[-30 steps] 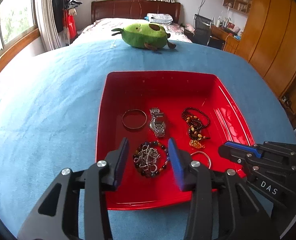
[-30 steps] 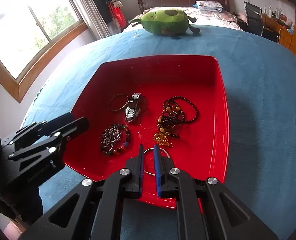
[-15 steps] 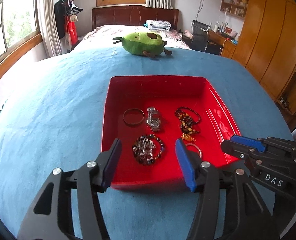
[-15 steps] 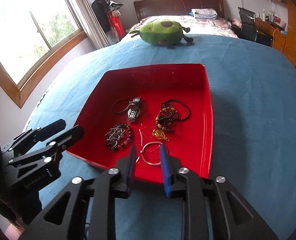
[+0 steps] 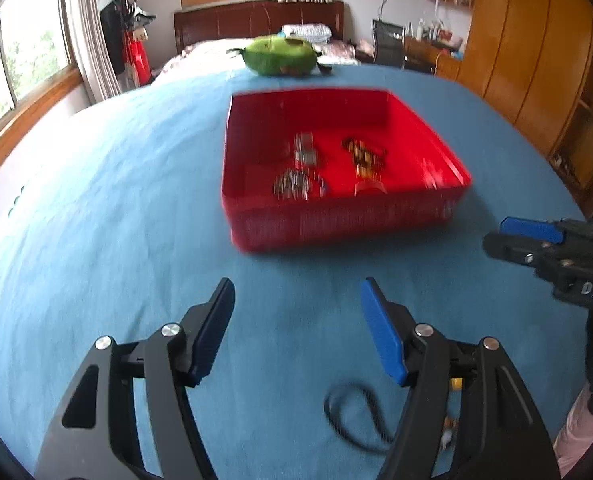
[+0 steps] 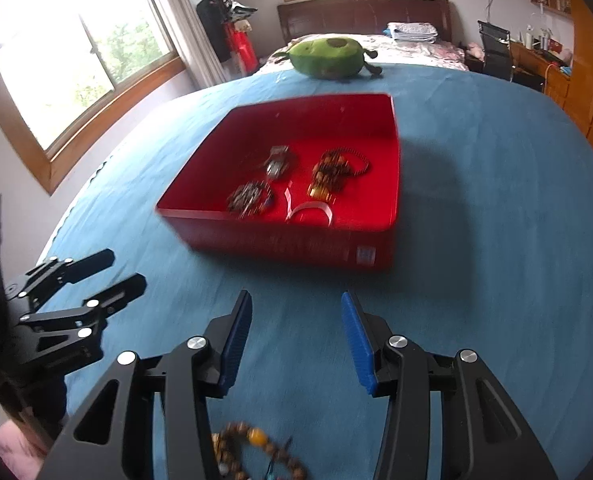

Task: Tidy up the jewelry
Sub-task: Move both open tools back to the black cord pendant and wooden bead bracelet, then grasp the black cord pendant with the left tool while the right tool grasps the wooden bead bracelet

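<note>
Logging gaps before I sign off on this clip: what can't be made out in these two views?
- Pieces in the red tray: motion blur in both views; their types are uncertain.
- Bead bracelet on the blue cloth: right wrist view, cut off by the bottom edge and partly behind the right gripper.
- Black cord: left wrist view, blurred, partly behind the left gripper.
- Person: only a pink sleeve at the edge.

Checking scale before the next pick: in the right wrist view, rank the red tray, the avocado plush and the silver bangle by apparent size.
1. red tray, clearly largest.
2. avocado plush; it sits farther back, so it looks smaller than it would up close.
3. silver bangle, smallest, though motion blur smears it.
</note>
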